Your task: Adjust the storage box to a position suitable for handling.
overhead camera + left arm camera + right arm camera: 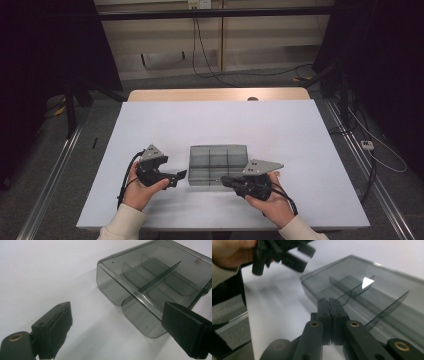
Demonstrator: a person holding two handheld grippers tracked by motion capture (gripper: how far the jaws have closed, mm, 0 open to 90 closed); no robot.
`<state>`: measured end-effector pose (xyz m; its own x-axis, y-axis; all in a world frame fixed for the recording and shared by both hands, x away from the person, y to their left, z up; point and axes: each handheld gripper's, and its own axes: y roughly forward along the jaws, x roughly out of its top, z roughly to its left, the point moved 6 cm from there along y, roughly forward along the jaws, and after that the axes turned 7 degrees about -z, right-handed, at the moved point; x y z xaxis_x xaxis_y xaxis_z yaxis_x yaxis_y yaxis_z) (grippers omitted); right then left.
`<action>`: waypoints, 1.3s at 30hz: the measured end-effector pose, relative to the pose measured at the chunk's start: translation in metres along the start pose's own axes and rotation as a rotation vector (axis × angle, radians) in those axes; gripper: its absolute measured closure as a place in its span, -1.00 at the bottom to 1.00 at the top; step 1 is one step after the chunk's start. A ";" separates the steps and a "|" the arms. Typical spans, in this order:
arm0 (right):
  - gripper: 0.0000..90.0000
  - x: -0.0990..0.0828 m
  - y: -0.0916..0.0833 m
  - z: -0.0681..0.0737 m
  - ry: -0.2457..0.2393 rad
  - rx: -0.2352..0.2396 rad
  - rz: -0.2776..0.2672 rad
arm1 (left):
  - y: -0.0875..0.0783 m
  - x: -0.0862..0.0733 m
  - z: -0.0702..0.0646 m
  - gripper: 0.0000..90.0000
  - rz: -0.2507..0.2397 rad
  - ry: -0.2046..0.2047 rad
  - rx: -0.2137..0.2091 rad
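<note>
A smoky grey see-through box (218,165) with inner dividers and a closed lid lies flat on the white table (280,125). My left gripper (181,176) sits just left of the box, pointing at its left side. In the left gripper view the gripper (120,315) stands open, its jaws wide apart, with the box (160,272) a little ahead and nothing between the pads. My right gripper (225,180) is at the box's front right edge. Its jaws (329,305) are pressed together with nothing seen between them, close over the box (372,295). The left gripper (299,255) appears blurred at the upper left.
The white table has bare room behind and to both sides of the box. A wooden strip (215,94) runs along its far edge. Cables (210,70) trail on the floor behind, and metal rails (55,170) flank the table.
</note>
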<state>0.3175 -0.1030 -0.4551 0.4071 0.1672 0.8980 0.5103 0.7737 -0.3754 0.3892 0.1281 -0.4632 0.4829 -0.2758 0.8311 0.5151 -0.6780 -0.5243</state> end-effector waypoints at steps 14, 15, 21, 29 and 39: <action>1.00 -0.029 0.018 -0.005 0.009 -0.004 0.119 | -0.001 -0.001 0.005 -0.78 0.012 0.000 0.008; 1.00 -0.029 0.018 -0.008 0.002 -0.018 0.119 | -0.001 -0.002 0.006 -0.77 0.016 -0.002 0.004; 1.00 -0.012 0.009 -0.004 -0.007 -0.016 0.024 | -0.002 -0.005 0.011 -0.75 0.030 0.000 0.017; 1.00 0.000 0.007 -0.004 -0.036 -0.036 -0.023 | 0.002 -0.004 0.007 -0.73 0.024 0.002 -0.010; 0.99 0.009 0.006 -0.006 -0.040 -0.047 -0.052 | 0.020 0.010 -0.004 -0.73 -0.016 0.011 -0.042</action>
<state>0.3285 -0.1003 -0.4509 0.3485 0.1524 0.9249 0.5655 0.7527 -0.3371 0.4021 0.1088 -0.4644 0.4668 -0.2721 0.8415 0.4924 -0.7104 -0.5029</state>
